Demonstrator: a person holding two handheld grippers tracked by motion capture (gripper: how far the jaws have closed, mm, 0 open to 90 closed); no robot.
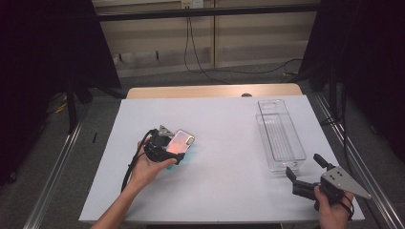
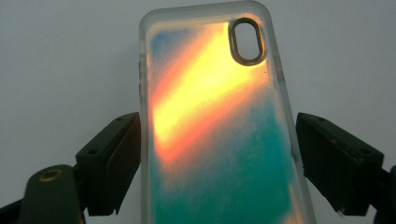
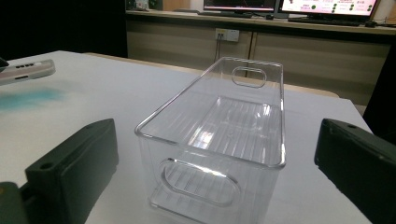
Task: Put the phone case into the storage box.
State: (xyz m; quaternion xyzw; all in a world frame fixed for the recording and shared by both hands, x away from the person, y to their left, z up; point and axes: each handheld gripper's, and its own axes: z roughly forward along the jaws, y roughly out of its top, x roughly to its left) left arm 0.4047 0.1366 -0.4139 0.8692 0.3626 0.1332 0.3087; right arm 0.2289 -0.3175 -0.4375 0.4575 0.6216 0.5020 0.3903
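Surface: white table top on a wooden table, dark curtains at both sides, cables trailing on the floor beyond the far edge. Item one: phone case, translucent with an orange-to-teal iridescent back and an oval camera cutout, located left of the table's centre; whether it rests on the top or hangs just above it cannot be told. Left gripper: its black jaws flank the long sides of the phone case, set wide, the left jaw against or just beside one edge, the right jaw a little apart; a firm hold cannot be confirmed. The case's long axis runs away from this gripper, cutout end farthest. Item two: clear plastic bin, empty, ribbed floor, handle cutouts at both ends, standing near the right edge, long axis toward the far edge. Right gripper: at the near right corner, jaws wide apart and holding nothing, aimed along the bin's length, near end just ahead.
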